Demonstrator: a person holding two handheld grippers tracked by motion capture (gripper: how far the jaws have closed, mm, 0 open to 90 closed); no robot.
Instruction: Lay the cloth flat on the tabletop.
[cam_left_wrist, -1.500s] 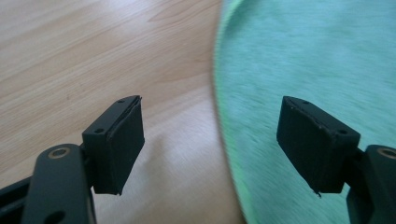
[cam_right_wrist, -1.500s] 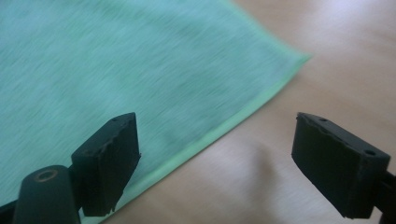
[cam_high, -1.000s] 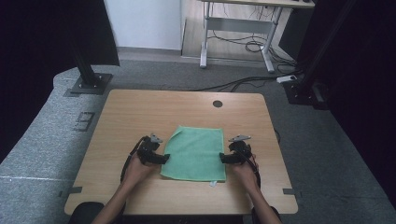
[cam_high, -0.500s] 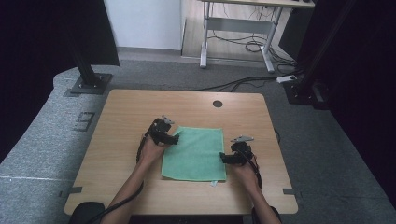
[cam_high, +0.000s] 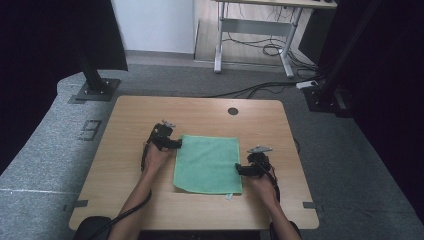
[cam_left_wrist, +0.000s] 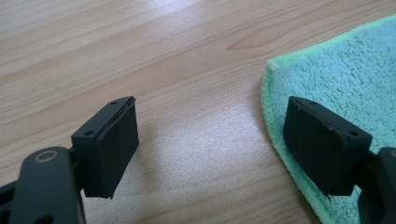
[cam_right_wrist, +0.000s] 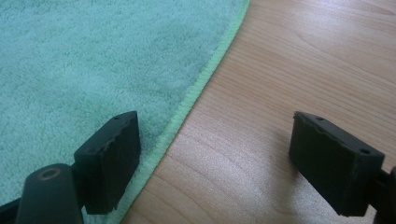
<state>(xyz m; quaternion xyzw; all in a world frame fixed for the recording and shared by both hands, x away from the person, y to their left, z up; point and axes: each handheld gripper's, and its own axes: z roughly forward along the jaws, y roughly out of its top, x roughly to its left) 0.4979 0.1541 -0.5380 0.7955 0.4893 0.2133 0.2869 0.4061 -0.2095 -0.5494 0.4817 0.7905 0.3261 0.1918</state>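
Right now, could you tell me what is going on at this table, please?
A person is working on a green cloth lying flat on a wooden table, with a gripper in each hand. The left gripper sits at the cloth's far left corner, jaws open, one over the cloth's edge and one over bare wood. The right gripper sits at the cloth's right edge near the near corner, also open and straddling the hem. Neither grips the cloth yet.
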